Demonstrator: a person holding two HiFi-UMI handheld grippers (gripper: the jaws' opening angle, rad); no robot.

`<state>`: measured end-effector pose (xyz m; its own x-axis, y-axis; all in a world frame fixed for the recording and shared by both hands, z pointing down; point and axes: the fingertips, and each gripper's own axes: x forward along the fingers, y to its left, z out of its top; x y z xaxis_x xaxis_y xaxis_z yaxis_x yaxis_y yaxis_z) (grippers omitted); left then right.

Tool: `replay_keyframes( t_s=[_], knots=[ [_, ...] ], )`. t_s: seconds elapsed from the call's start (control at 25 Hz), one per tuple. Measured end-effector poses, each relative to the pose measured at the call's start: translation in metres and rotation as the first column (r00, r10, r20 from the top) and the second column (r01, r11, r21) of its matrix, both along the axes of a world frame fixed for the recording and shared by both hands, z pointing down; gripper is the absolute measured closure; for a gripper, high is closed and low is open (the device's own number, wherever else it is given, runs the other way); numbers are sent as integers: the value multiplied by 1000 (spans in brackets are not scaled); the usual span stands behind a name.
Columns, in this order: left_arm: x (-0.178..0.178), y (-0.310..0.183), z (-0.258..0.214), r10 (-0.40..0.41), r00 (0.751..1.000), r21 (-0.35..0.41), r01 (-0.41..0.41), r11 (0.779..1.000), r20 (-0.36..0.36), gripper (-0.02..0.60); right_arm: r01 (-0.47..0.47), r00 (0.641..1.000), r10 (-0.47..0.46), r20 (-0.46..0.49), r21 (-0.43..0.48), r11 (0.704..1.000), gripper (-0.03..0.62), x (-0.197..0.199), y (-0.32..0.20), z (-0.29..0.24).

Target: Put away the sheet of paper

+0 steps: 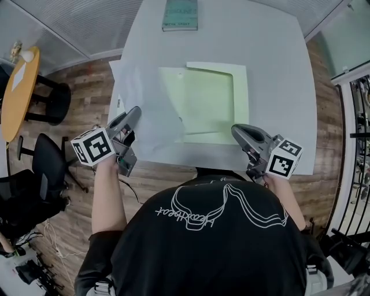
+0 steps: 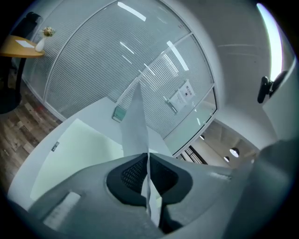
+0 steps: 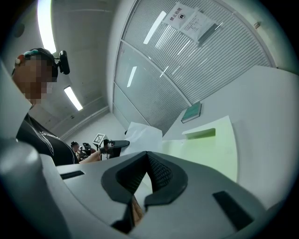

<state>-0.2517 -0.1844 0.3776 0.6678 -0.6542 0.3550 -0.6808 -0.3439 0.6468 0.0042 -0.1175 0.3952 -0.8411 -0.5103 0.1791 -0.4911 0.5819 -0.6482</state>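
A white sheet of paper [image 1: 144,110] hangs lifted over the left part of the white table [image 1: 277,75]. My left gripper [image 1: 136,110] is shut on its near left edge. In the left gripper view the paper [image 2: 135,116] stands edge-on between the closed pads of the left gripper [image 2: 148,158]. A pale green folder [image 1: 240,87] lies flat in the middle of the table, partly covered by the paper. My right gripper [image 1: 236,128] sits at the folder's near right corner. In its own view the right gripper [image 3: 147,156] is shut, with nothing visible between the pads.
A teal book [image 1: 180,14] lies at the table's far edge. To the left, off the table, stand an orange round table [image 1: 17,87] and black office chairs [image 1: 40,167] on the wood floor. Glass partition walls run behind the table.
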Motion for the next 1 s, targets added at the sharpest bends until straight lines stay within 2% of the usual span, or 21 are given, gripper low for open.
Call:
replay_keyframes(
  t_s=[0.24,0.48,0.68,1.0],
  knots=[
    [3,-6,28,84,995,-17,-85,996,-44,569,18,1000,-18,-16,-14,1000,585,-2,-6,6],
    [4,-17,62,111,991,-99,-117,988,-69,569,36,999,-36,-9,-23,999,585,-3,-22,6],
    [5,-21,89,113,993,-178,-118,977,-35,569,45,999,-45,2,-46,998,585,0,-29,6],
    [10,-28,118,109,994,-256,-102,961,13,569,46,999,-46,14,-70,996,585,2,-34,18]
  ],
)
